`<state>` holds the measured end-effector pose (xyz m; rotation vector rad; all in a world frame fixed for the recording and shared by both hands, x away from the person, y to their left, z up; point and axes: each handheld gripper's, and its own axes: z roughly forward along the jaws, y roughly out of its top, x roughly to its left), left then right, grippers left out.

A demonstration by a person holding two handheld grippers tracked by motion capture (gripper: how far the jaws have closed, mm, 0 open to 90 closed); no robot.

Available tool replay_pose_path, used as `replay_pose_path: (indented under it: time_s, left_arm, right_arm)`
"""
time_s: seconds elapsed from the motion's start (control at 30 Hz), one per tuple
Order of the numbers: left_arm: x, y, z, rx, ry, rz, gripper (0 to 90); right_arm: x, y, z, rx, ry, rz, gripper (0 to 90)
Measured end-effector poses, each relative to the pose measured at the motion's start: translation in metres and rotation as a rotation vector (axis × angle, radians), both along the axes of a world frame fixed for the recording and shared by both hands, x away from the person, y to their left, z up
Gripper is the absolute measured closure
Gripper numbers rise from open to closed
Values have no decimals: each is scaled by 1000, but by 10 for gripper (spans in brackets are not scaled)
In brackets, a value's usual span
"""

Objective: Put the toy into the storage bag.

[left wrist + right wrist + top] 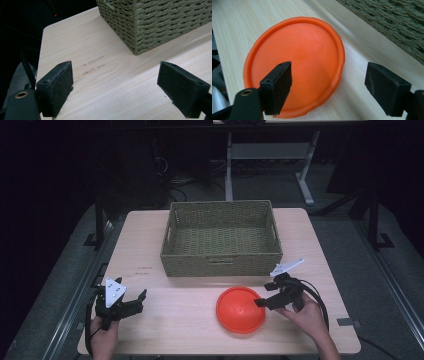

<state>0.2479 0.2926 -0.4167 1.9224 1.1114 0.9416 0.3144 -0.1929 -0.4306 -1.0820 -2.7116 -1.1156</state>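
A pale wooden tabletop (pixel 165 320) stands in a dark room, on a grey floor. Nearest the person, the left gripper (pixel 131 304) hovers at the tabletop's left front corner, its jaws spread wide with nothing between them, only bare wood beneath in the left gripper view. To the right, the right gripper (pixel 263 295) reaches over the right edge of an orange disc (pixel 239 310) lying flat near the front edge; its jaws are wide open and hold nothing, one pad (pixel 278 86) above the disc's face and the other (pixel 385 87) over the wood beside the rim. Beyond the disc, a woven basket (pixel 220 262) sits at mid-table. Behind the tabletop stands a white-legged frame (pixel 305 182).
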Motion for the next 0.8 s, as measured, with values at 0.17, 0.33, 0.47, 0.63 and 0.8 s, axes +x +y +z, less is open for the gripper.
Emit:
replay_pose_path:
  time_s: [0.17, 0.33, 0.47, 0.63, 0.8]
  left_arm:
    - [0, 0, 0, -4, 0, 2, 128]
    - [0, -1, 0, 3, -5, -1, 128]
    - [0, 0, 0, 1, -4, -2, 128]
    - [0, 0, 0, 2, -7, 0, 128]
    - [0, -1, 0, 7, -6, -2, 129]
  right_arm:
    - [1, 2, -9, -7, 10, -3, 225]
    - [0, 8, -11, -18, 11, -3, 282]
    - [1, 8, -12, -32, 25, -12, 361]
    - [5, 6, -17, -34, 58, -11, 494]
    - [7, 5, -20, -30, 73, -7, 547]
